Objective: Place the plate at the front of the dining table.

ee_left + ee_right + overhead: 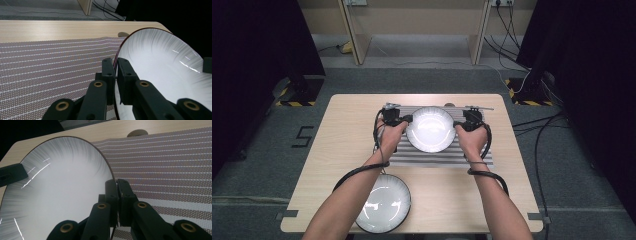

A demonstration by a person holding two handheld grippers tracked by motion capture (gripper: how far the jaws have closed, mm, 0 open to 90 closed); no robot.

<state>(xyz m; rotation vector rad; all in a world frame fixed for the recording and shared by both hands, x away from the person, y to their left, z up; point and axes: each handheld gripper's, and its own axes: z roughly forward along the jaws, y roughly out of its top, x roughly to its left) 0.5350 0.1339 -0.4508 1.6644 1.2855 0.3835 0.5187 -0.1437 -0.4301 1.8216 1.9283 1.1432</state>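
While my left hand-held gripper (pixel 408 119) and right hand-held gripper (pixel 458 124) each clench the far plate's (pixel 430 129) rim over the striped mat (pixel 439 157), I count two plates; the second plate (pixel 384 204) sits near-left on the surface (pixel 347 120).

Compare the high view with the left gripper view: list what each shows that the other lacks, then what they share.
High view alone: a second plate at the table's near edge, both forearms, the right gripper clamped on the far plate's opposite rim, and the floor around.

Left gripper view alone: the close detail of the left gripper, its jaws shut on the rim.

Shared: the held plate, the striped placemat and the wooden table.
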